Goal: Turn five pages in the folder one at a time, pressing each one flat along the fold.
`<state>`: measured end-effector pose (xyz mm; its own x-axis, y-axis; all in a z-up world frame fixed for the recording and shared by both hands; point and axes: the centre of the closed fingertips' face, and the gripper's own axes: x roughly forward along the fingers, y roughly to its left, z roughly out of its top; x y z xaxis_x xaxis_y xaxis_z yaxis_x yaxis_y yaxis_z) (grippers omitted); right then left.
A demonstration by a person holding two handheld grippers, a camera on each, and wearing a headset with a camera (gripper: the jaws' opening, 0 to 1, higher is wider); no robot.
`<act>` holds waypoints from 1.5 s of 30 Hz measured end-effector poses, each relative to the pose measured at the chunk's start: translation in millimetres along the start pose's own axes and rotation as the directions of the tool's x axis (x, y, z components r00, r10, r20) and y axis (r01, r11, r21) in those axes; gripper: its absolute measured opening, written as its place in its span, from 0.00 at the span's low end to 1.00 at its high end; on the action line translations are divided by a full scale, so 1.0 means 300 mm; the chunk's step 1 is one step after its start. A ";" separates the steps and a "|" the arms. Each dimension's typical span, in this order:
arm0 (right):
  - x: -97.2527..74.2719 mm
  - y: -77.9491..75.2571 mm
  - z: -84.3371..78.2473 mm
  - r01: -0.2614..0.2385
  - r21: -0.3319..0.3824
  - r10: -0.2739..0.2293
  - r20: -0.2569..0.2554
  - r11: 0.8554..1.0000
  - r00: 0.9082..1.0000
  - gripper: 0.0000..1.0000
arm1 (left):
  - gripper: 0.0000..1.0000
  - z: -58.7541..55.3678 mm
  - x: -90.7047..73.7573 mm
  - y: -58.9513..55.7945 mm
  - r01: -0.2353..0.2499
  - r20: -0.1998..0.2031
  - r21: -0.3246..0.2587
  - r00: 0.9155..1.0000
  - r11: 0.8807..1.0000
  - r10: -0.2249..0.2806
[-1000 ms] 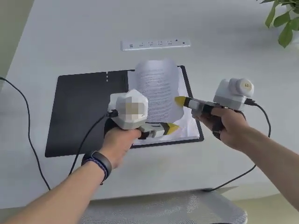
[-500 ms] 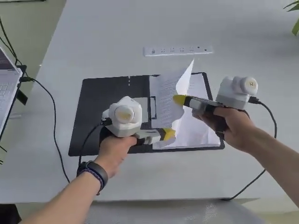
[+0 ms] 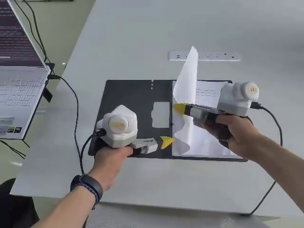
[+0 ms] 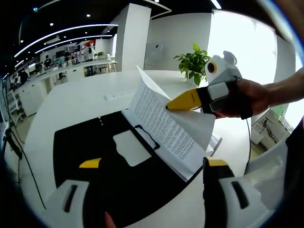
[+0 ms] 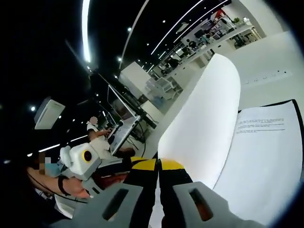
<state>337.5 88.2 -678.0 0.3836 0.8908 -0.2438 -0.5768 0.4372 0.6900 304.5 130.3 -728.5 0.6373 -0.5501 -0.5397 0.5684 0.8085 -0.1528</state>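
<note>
A black folder (image 3: 128,102) lies open on the white table, with a stack of printed pages (image 3: 211,140) on its right half. One page (image 3: 187,80) stands nearly upright over the fold. My right gripper (image 3: 176,108) is shut on that page's edge, and in the right gripper view its yellow tips (image 5: 157,165) pinch the white sheet (image 5: 204,128). My left gripper (image 3: 165,142) hovers low at the folder's front edge near the fold. It is open with nothing between its jaws (image 4: 152,164), and the lifted page (image 4: 161,121) stands ahead of them.
An open laptop (image 3: 19,90) sits at the table's left edge with cables (image 3: 77,128) trailing beside it. A white power strip (image 3: 204,56) lies beyond the folder. A potted plant (image 4: 192,59) stands at the far corner.
The head camera has swung left. My right gripper has carried the curled page from the right half up to the fold, where it now stands upright. The left gripper has shifted left along the front edge.
</note>
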 end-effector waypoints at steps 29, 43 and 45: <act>0.335 0.045 -0.199 -0.030 0.054 0.042 -0.229 0.998 0.973 0.00 | 0.87 -0.110 -0.266 0.165 -0.122 0.018 -0.109 0.992 0.987 0.125; 0.448 -0.061 -0.317 0.090 0.122 -0.048 -0.308 0.988 0.950 0.00 | 0.87 -0.116 -0.278 0.164 -0.121 0.029 -0.150 0.991 0.981 0.127; 0.458 -0.084 -0.331 0.105 0.128 -0.060 -0.317 0.986 0.947 0.00 | 0.87 -0.124 -0.279 0.165 -0.121 0.028 -0.159 0.991 0.980 0.127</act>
<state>333.1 211.9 -796.7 0.1689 0.8563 -0.4880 -0.4363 0.5089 0.7420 260.0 224.2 -721.7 0.7188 -0.4485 -0.5312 0.3967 0.8921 -0.2164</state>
